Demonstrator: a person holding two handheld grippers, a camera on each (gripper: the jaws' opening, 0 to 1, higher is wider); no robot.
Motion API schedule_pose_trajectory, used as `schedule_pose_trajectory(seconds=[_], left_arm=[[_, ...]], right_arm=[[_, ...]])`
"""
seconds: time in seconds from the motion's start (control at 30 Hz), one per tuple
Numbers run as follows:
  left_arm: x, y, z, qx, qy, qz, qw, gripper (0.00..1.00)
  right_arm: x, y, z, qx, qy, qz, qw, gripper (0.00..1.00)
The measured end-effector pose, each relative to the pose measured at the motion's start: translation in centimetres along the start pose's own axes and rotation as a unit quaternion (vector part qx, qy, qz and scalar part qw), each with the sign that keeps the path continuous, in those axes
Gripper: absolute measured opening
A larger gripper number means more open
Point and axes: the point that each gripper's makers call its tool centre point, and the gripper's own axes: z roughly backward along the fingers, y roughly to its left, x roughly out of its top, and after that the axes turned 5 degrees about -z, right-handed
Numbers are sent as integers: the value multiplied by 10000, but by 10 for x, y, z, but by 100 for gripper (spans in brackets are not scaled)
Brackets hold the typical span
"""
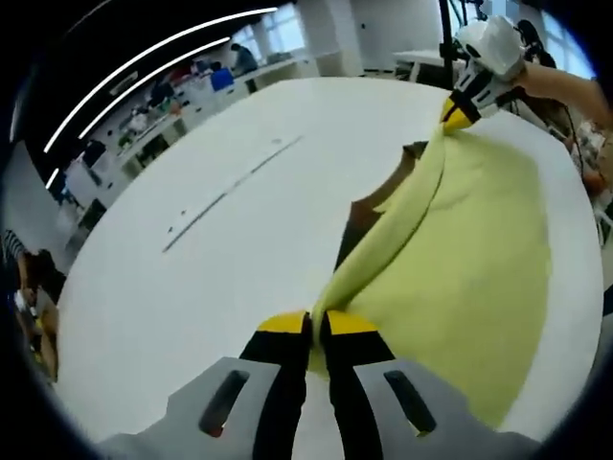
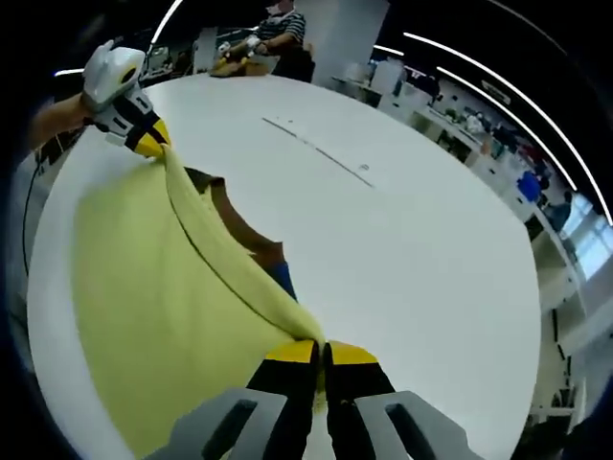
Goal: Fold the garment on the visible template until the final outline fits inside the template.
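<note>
Cloth first: the yellow garment (image 1: 469, 259) lies spread on the white table (image 1: 192, 249), one edge lifted into a taut ridge between our two grippers. We hold it clamped in the left gripper (image 1: 314, 326) and the right gripper (image 2: 319, 353), each pinching a corner. Something brown (image 2: 244, 230), perhaps the template, peeks from under the ridge. We judge the fold goes best if we carry both corners across together, level and tensioned, then lay the edge down squarely.
</note>
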Motion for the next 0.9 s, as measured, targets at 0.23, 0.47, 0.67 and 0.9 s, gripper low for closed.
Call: schedule_pose_trajectory(seconds=[0.23,0.47,0.67,0.9], left_arm=[[-7,3,1,22,-164,-169,9997,14],[-15,0,6,-92,-152,-447,9988,21],[-21,9,8,37,-187,-516,9985,18],[-20,17,8,237,-324,-401,9984,5]], right_arm=[[-11,-3,-1,103,139,23,9998,7],[-16,-4,5,135,223,298,9992,17],[-21,-7,8,73,275,581,9979,17],[-23,-13,8,-151,277,858,9958,4]])
